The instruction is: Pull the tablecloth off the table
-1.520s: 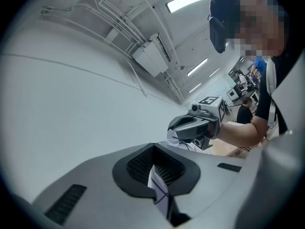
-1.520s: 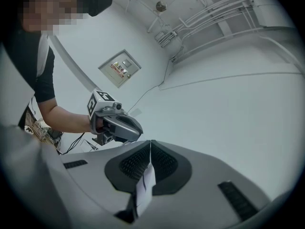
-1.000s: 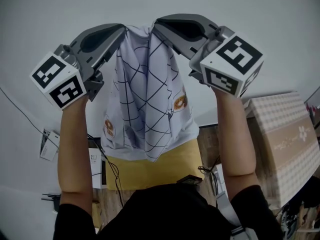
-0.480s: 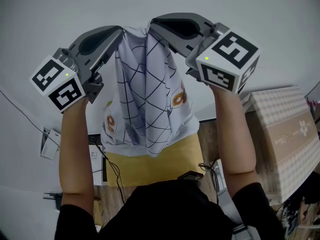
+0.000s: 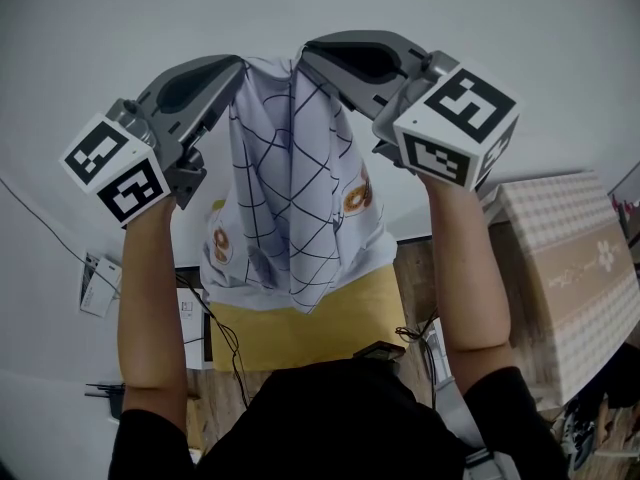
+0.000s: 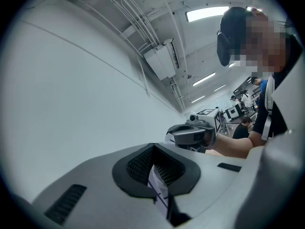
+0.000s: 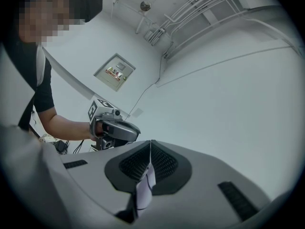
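Two grippers, a left gripper [image 5: 238, 65] and a right gripper [image 5: 304, 56], one checked tablecloth [image 5: 290, 198], one table [image 5: 300, 336]

White wall [image 5: 300, 8], wood floor [image 5: 415, 278], ceiling strip light [image 6: 209, 13], pipes [image 7: 200, 18]

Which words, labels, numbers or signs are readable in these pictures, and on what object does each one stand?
No text is readable anywhere.
White paper tag by the wall: printed, too small to read.
White sheet beside the cables: dark print, blurred.
Checked box: pale script near a flower, too faint to read.
Left marker cube and right marker cube: only black-and-white square codes, no letters.
Wall panel: too small to read.
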The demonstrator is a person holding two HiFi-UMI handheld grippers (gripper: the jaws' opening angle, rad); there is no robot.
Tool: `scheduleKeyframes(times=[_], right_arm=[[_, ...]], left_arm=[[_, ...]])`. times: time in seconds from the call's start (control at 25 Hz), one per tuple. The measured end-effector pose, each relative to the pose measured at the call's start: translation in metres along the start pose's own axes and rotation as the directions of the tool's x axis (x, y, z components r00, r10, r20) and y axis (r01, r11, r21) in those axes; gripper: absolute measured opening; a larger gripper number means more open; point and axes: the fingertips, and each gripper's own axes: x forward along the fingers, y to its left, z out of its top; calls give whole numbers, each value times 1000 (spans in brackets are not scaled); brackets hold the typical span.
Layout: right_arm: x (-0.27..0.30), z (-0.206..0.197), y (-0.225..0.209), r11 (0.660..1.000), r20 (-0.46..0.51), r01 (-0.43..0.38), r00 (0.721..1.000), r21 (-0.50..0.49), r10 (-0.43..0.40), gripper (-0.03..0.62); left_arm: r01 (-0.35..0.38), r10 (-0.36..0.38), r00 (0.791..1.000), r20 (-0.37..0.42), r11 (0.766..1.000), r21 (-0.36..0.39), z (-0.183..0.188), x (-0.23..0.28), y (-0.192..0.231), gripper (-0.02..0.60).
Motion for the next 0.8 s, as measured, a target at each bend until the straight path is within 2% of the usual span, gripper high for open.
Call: scheduleKeyframes(times=[0.8], right_arm=[[1,-17,-7,1000,-4,-12,1000,17,12,20]], left_arm=[[-10,10,999,-38,1000,1,-15,0,8,12]])
